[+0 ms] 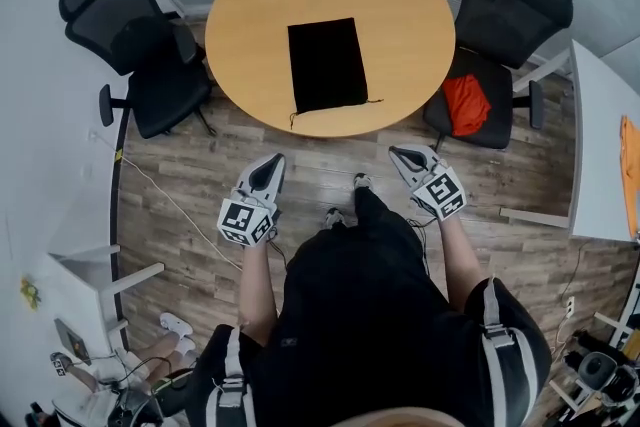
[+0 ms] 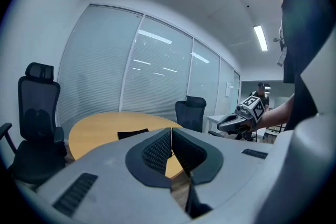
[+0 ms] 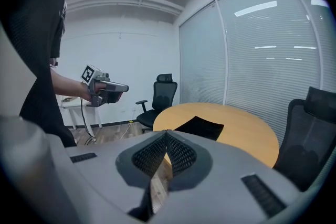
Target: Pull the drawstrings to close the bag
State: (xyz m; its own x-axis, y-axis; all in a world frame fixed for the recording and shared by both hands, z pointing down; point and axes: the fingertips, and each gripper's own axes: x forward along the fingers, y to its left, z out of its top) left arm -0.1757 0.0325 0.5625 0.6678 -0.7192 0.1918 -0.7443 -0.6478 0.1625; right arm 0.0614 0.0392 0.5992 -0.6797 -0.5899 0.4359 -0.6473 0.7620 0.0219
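Where held low over the floor point(image 1: 320, 160), found clear of the task item.
Noted left gripper point(image 1: 271, 162) and right gripper point(image 1: 399, 153) each with jaws pressed together, nothing between them. Found black bag point(image 1: 325, 65) lying flat on round table point(image 1: 250, 5), well apart from both; drawstrings point(image 1: 374, 101) trailing at its near end, toward the table's front edge. Recorded chair point(image 1: 140, 45) either side, red cloth point(image 1: 467, 103) on the right-hand seat.

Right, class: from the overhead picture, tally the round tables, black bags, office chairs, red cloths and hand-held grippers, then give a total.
Round table: 1
Black bag: 1
Office chairs: 2
Red cloth: 1
Grippers: 2, the left gripper and the right gripper
Total: 7
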